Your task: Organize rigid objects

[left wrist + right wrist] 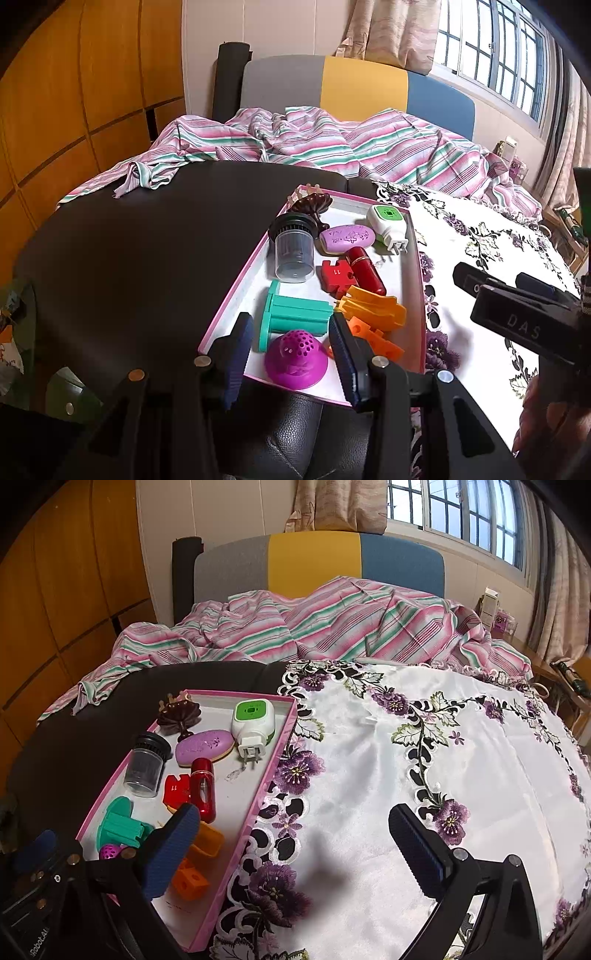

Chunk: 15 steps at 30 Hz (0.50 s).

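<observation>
A shallow pink-rimmed tray [236, 295] sits on a dark leather surface [147, 258], its right edge against a white cloth embroidered with purple flowers [406, 757] that covers the tabletop. All the rigid objects lie inside the tray. At the far end are a brown leaf-shaped dish [314, 203] and a white plug-in unit with a green face [388, 221], its prongs pointing toward the camera. Next come a clear jar with a black ribbed cap [293, 254], lying tilted, and a lilac oval soap [347, 238]. A red cylinder [365, 271] lies beside a red puzzle piece [336, 277], the two touching. Nearer are a teal spool-shaped part [295, 315], orange plastic pieces [373, 306], and a purple perforated dome [295, 356] at the tray's near edge.

The left gripper [291, 350] hangs over that near edge with its fingers apart on either side of the dome; whether the pads touch it is hard to judge from this angle, though a gap seems to show on the left side. The right finger stands in front of some of the orange pieces.

The right gripper [295, 853] is over the floral cloth, fingers spread wide with nothing between them; its left finger [170, 849] overlaps the tray's corner and hides part of the orange pieces. A striped pink-and-green sheet [332, 627] lies rumpled on the bed beyond, under a grey, yellow and blue headboard [314, 561].
</observation>
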### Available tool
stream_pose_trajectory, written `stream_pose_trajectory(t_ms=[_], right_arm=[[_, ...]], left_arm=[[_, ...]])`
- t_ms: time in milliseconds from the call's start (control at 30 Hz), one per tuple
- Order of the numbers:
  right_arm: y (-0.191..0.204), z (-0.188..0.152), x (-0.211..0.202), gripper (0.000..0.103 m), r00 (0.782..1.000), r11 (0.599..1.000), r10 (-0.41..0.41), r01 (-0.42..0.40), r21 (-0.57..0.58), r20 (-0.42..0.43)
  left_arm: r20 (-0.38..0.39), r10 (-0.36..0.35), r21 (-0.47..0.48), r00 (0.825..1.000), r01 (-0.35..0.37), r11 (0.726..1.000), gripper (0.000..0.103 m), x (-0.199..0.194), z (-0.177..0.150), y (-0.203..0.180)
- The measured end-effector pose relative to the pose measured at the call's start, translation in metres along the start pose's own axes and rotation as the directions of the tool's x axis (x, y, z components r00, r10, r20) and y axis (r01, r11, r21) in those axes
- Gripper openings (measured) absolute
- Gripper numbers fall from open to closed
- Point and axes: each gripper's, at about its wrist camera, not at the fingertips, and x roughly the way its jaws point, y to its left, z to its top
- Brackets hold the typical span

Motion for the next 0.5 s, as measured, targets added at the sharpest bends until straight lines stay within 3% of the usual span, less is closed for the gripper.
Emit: stream_pose_trajectory(t_ms=[500], right_arm=[[-0.0044, -0.0010, 0.0009, 0.103, 1.000, 1.000, -0.013, 0.013, 0.007, 0.001]], left_arm=[[0.010, -0.014, 0.049, 1.000, 0.014, 0.999, 0.043, -0.0010, -0.0011, -0.0077]])
